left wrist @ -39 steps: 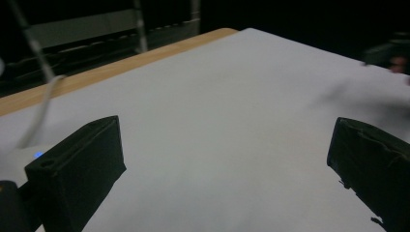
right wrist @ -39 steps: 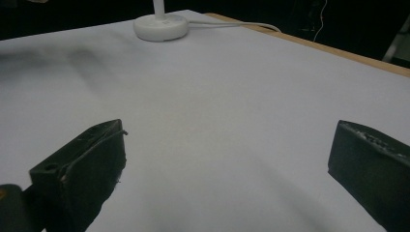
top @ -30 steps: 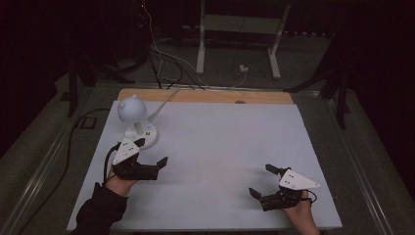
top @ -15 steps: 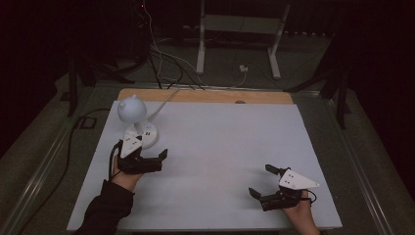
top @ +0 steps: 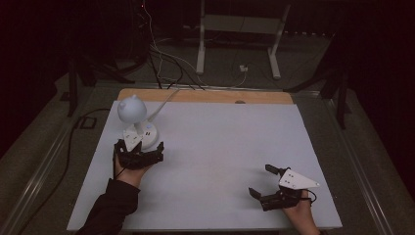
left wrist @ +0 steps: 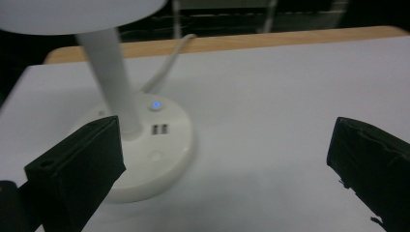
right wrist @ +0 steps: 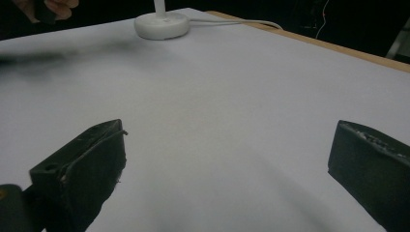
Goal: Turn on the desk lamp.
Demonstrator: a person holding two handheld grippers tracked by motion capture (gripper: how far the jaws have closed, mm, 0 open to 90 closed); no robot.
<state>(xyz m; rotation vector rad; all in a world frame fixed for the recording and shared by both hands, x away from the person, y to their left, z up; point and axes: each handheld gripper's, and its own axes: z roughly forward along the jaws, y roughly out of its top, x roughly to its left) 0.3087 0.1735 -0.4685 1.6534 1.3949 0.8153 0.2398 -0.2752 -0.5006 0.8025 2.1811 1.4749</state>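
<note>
Beside the small white round-based desk lamp (top: 138, 131), the left gripper (top: 139, 152) hovered wide open; the right gripper (top: 266, 181) rested wide apart.

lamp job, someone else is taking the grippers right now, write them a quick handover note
Left gripper: open, holding nothing, right in front of the lamp, jaws not touching it.
Right gripper: open, holding nothing, resting low at the near right of the table, far from the lamp.
Lamp: white, upright at the far left of the table, cord running off the far edge. A button on its base shows a small blue light; the shade does not look lit.
Done: approach to the lamp.
Left: probably press the button or grip the lamp; nothing contacted yet.
</note>
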